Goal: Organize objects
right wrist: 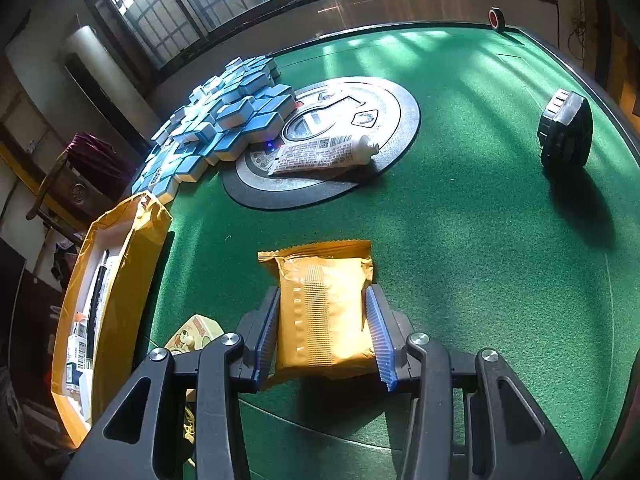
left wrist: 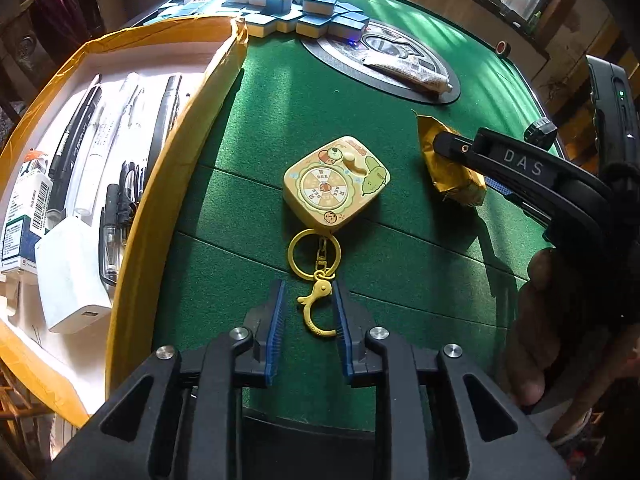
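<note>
Blue-padded jaws of the left gripper [left wrist: 309,312] stand spread on either side of the yellow clasp hook [left wrist: 316,307] of a square yellow cartoon keychain toy [left wrist: 335,182], their pads clear of it as it lies flat on the green felt table [left wrist: 248,208]. To the right, the right gripper [right wrist: 324,330] has its pads at both sides of a golden-orange foil snack packet [right wrist: 326,304]; whether they press it cannot be told. Bare felt lies between toy and packet. At the table's left edge sits an open yellow-rimmed cardboard box [left wrist: 188,128] of pens. Farther off, a white printed tube [right wrist: 324,154] rests on the round grey centre disc [right wrist: 396,120], beside heaped blue-and-white tiles [right wrist: 224,120]. Open felt runs rightward to a black knob [right wrist: 566,134].
</note>
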The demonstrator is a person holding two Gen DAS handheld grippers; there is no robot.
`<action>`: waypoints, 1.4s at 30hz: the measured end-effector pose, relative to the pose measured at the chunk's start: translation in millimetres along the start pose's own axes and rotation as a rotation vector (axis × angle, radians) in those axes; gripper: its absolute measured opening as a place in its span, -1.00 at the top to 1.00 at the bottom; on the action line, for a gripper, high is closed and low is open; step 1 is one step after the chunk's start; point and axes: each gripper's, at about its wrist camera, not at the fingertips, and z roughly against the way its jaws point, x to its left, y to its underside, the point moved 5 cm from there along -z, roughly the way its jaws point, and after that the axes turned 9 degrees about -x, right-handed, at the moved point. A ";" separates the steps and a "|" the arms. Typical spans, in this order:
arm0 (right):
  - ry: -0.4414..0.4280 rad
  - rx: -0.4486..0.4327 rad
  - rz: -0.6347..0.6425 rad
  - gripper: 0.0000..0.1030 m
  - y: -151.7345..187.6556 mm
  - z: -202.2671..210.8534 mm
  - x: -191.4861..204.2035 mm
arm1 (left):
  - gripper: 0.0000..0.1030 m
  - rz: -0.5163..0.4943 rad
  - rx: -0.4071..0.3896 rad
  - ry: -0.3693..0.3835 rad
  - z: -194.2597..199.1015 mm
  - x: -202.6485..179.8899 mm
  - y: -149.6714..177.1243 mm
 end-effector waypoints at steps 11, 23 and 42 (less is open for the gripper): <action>0.025 -0.013 0.094 0.19 6.3 -10.1 9.3 | -0.22 -0.068 -0.197 0.180 44.5 40.5 -15.7; 0.129 -0.022 0.036 0.20 20.2 0.3 19.2 | -0.25 -0.194 -0.161 0.487 41.3 45.7 -37.5; 0.243 -0.002 0.070 0.20 55.5 12.7 52.4 | -0.25 -0.203 -0.215 0.425 68.6 65.4 -20.7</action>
